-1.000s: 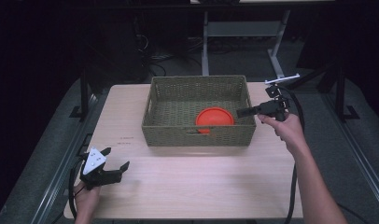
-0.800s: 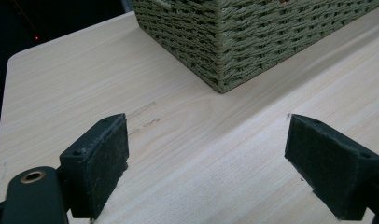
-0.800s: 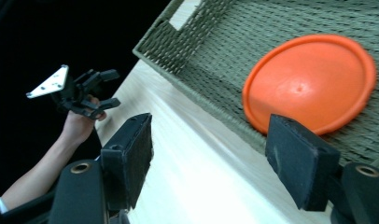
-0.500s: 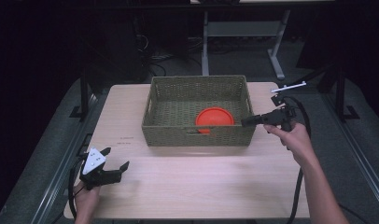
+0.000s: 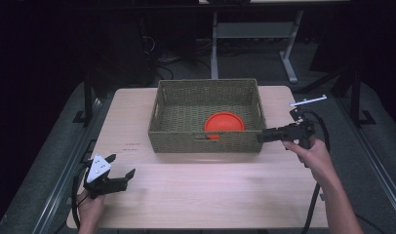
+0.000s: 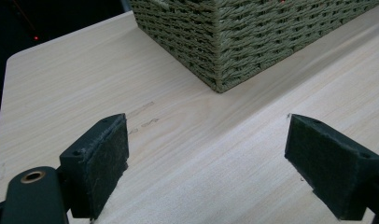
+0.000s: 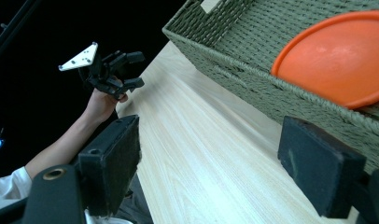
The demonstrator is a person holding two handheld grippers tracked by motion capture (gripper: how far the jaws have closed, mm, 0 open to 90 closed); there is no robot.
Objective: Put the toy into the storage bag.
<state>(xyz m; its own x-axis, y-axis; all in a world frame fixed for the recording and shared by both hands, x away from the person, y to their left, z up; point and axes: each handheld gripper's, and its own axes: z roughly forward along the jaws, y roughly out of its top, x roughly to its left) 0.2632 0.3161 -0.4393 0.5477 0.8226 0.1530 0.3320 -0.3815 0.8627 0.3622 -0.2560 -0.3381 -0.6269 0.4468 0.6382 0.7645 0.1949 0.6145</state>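
high view: orange disc [image 5: 224, 122] in basket [image 5: 206, 141], near-right part. right claw [image 5: 261, 138] empty, jaws just opened wide, at basket's near-right corner; disc at its 10 o'clock. left claw [image 5: 122, 170] wide, far.

Both handheld grippers are matte black plastic: the left black pistol-style gripper [image 5: 119, 176] has a pale grey three-cornered plate [image 5: 98, 167] with small dark screw holes sitting right on top of it, behind the jaws, and a black cable hanging off its back end. The right black pistol-style gripper [image 5: 262, 137] has a thin white rod [image 5: 308, 101] poking out above its rear, plus a thick black cable [image 5: 319, 161] looping off behind it. Up close, each chunky rectangular jaw wears a dark fuzzy felt-like pad [image 6: 103, 161] with a little round hole near the edge, there's a brass-coloured ring [image 7: 53, 174] set in the black body just behind one jaw, and the person's got a white short sleeve [image 7: 8, 186] on.
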